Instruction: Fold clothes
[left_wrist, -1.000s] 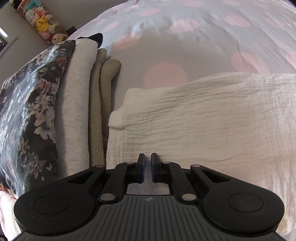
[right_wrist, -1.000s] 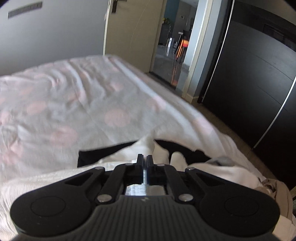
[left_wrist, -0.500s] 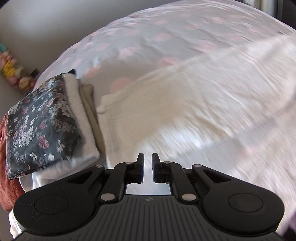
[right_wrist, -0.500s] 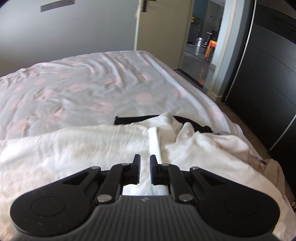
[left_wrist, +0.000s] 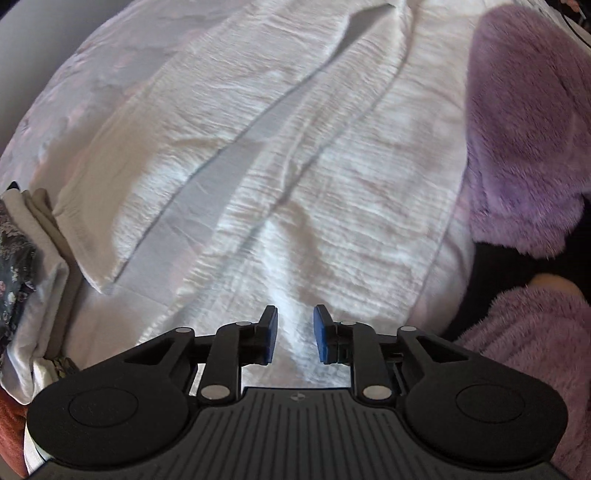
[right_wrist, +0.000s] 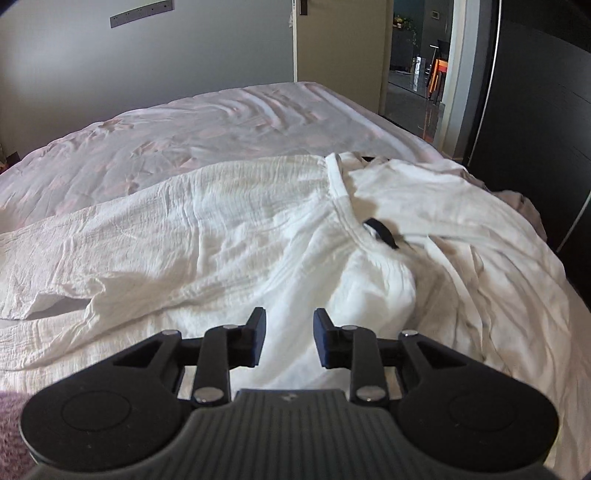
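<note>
Left gripper: fingers apart, having just been opening; nothing between them, only the garment below. Right gripper: fingers likewise apart, just opened, with nothing between them. The garment, white and crinkled, lies spread on the bed, directly beneath and beyond both grippers. In the left wrist view a long fold edge runs diagonally across the garment away from the gripper. Left of the garment sits a stack of folded clothes; right of it is a purple fuzzy sleeve. In the right wrist view a small dark loop lies on the garment's far part. Beyond the garment, the bed extends to a grey wall and an open doorway.
</note>
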